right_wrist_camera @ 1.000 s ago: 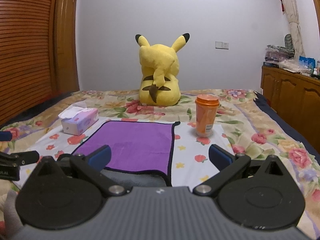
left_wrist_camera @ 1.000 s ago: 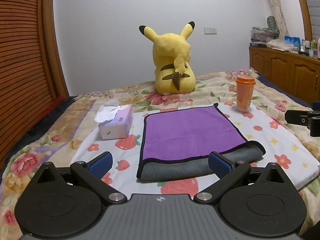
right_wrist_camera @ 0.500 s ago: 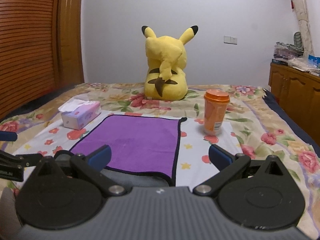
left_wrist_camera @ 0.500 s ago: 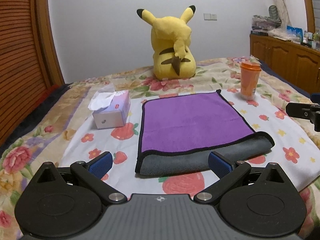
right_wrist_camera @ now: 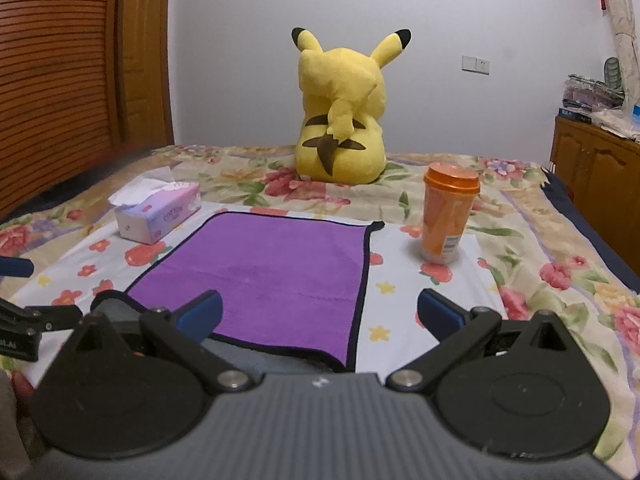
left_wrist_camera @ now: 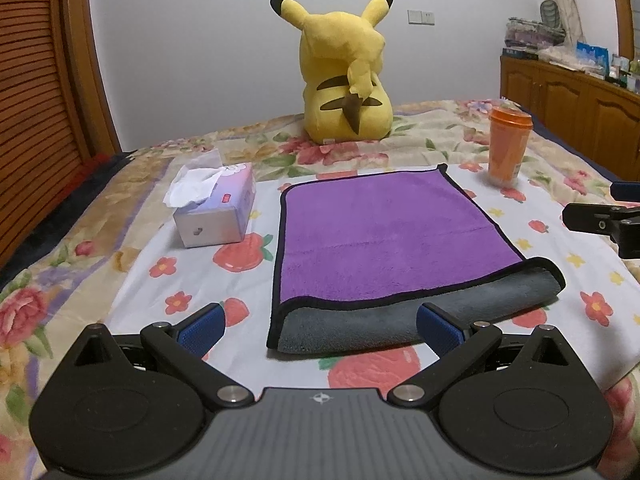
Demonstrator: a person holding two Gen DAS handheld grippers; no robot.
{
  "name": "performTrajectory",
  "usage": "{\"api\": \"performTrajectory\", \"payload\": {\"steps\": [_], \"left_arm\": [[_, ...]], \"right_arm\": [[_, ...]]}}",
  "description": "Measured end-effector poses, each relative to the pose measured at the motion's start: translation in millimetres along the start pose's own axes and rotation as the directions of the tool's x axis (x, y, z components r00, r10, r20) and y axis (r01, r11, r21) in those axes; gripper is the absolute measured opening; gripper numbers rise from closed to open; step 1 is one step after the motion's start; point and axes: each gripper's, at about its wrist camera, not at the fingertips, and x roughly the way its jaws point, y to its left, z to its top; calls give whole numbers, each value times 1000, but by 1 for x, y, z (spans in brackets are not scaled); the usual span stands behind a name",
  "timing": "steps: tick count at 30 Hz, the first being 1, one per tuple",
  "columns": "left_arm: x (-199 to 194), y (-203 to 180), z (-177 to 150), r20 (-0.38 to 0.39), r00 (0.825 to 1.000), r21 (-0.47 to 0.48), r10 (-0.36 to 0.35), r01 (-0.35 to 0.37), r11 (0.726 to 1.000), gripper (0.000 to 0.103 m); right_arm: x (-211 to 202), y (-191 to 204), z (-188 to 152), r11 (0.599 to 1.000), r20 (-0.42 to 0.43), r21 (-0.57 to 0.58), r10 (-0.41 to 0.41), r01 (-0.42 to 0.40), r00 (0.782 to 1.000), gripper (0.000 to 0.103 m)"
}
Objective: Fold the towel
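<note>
A purple towel (left_wrist_camera: 384, 236) with a black hem lies flat on the bed; its near edge shows a grey underside (left_wrist_camera: 400, 320) folded under. It also shows in the right wrist view (right_wrist_camera: 272, 272). My left gripper (left_wrist_camera: 320, 326) is open and empty, just short of the towel's near edge. My right gripper (right_wrist_camera: 318, 312) is open and empty, over the towel's near right corner. The right gripper's side shows at the right edge of the left wrist view (left_wrist_camera: 600, 224).
A yellow Pikachu plush (left_wrist_camera: 344, 80) sits behind the towel. A tissue box (left_wrist_camera: 212, 208) stands to its left, an orange cup (left_wrist_camera: 506, 144) to its right. The bed has a floral cover (left_wrist_camera: 100, 248). A wooden cabinet (left_wrist_camera: 576, 96) stands far right.
Both grippers have dropped lower and moved slightly forward toward the towel's near edge. Both stay open. The towel has not moved.
</note>
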Motion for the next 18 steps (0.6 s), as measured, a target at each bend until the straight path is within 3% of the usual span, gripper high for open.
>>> {"api": "performTrajectory", "payload": {"steps": [18], "left_arm": [[38,17,9,-36,999,-17,7,-7,1000,103]], "right_arm": [[37,-6,0,999,-91,-27,30,-33,995,103]]}}
